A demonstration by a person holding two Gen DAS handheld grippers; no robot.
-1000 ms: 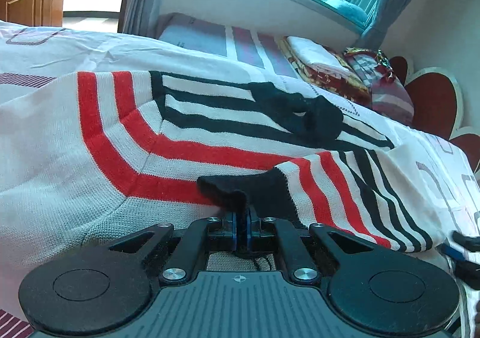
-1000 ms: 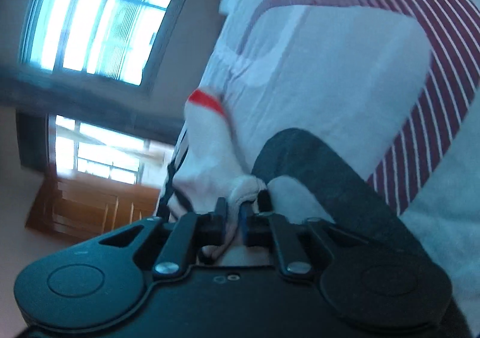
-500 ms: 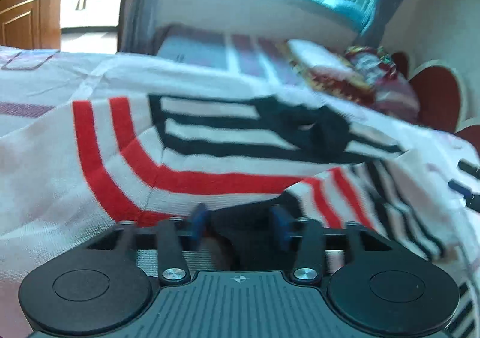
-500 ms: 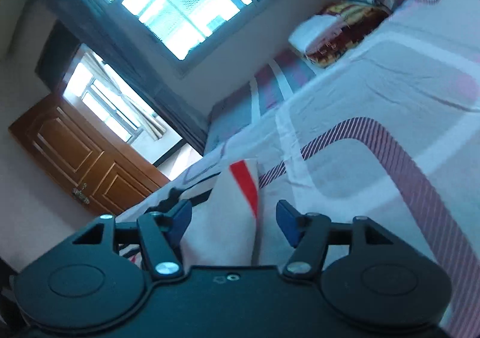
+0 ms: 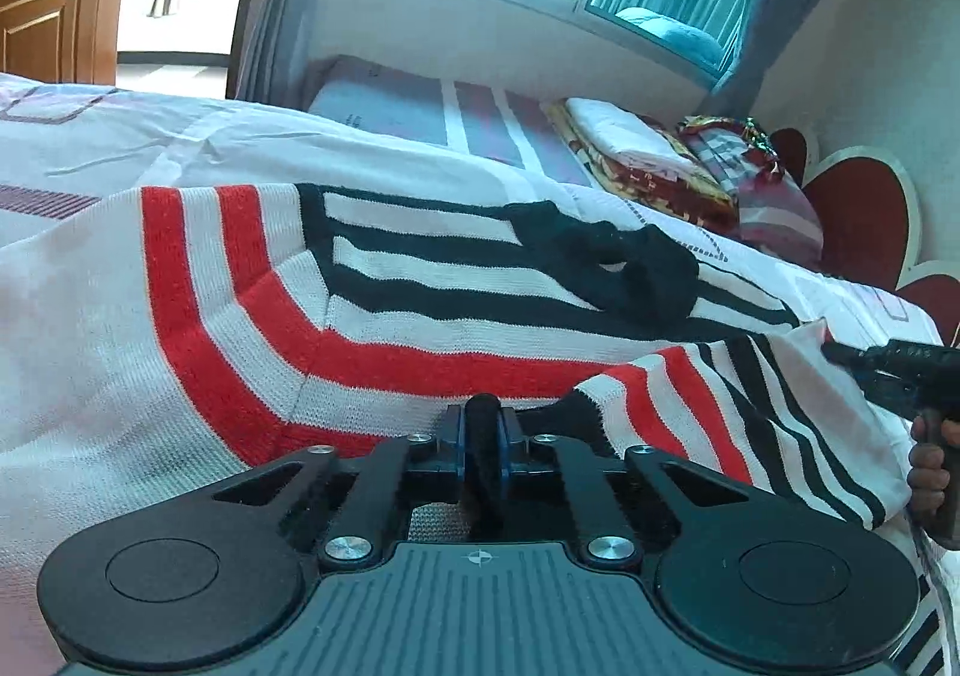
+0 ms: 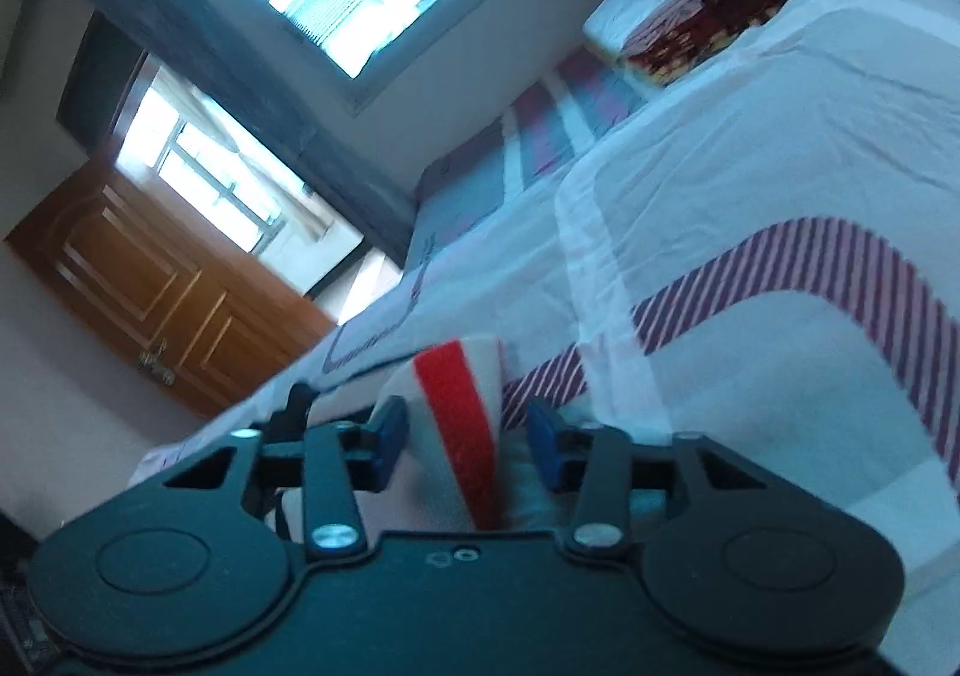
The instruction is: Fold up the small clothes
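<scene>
— Both grippers busy? Where's the sweater (image 5: 372, 316)?
— Flat on my bed (image 5: 240, 135). My left gripper (image 5: 483, 436) is clamped on its black cuff (image 5: 480, 466); my right gripper's (image 6: 462, 436) jaws, just closing, flank a red-striped fold (image 6: 462, 406), not pressing.

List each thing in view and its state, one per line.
Sweater: spread on bed, sleeve folded over.
Left gripper: shut on black cuff.
Right gripper: jaws apart, just been closing, sweater edge between.
Door: shut.
Blankets: folded, stacked.
</scene>
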